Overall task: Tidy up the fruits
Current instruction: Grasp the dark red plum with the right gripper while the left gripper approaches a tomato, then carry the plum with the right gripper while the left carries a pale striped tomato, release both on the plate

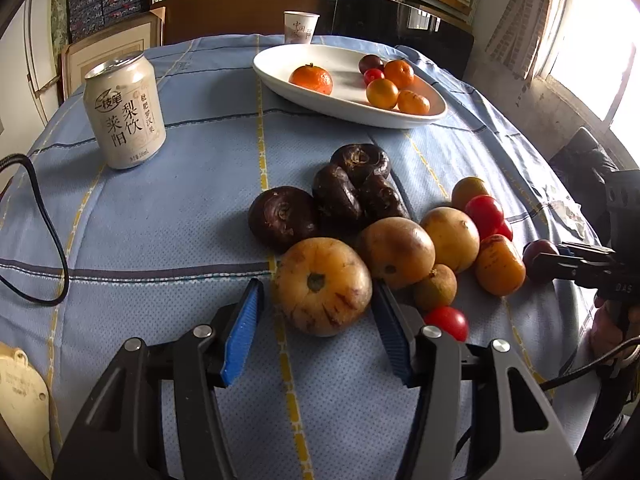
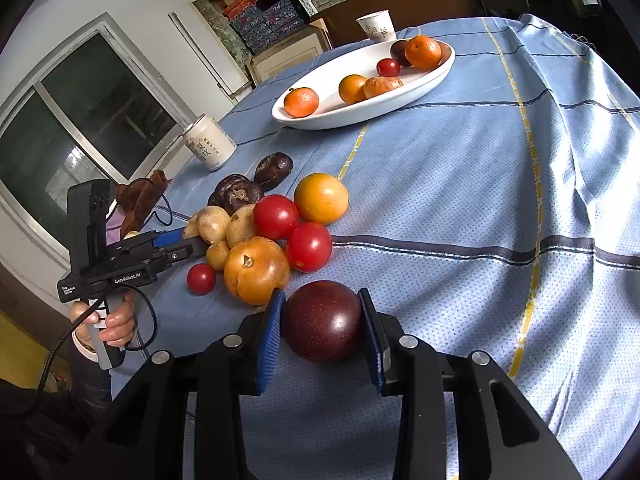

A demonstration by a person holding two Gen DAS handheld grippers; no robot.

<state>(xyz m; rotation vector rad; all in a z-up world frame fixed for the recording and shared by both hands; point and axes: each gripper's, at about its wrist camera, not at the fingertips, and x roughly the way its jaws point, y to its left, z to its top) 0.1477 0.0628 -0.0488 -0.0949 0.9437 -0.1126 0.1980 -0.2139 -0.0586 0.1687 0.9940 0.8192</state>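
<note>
Straddled by the left gripper (image 1: 318, 300): a tan fruit (image 1: 322, 286) at the near edge of the pile on the cloth (image 1: 160, 220), dead ahead between the blue pads, roundish with no long axis; right pad against its side, left pad just apart, so jaws partly closed and not yet clamped. Clamped in the right gripper (image 2: 322, 322): a dark plum (image 2: 322, 320), down on the cloth beside the pile. Well beyond both, the white dish (image 1: 280, 76) with some fruit already in it.
</note>
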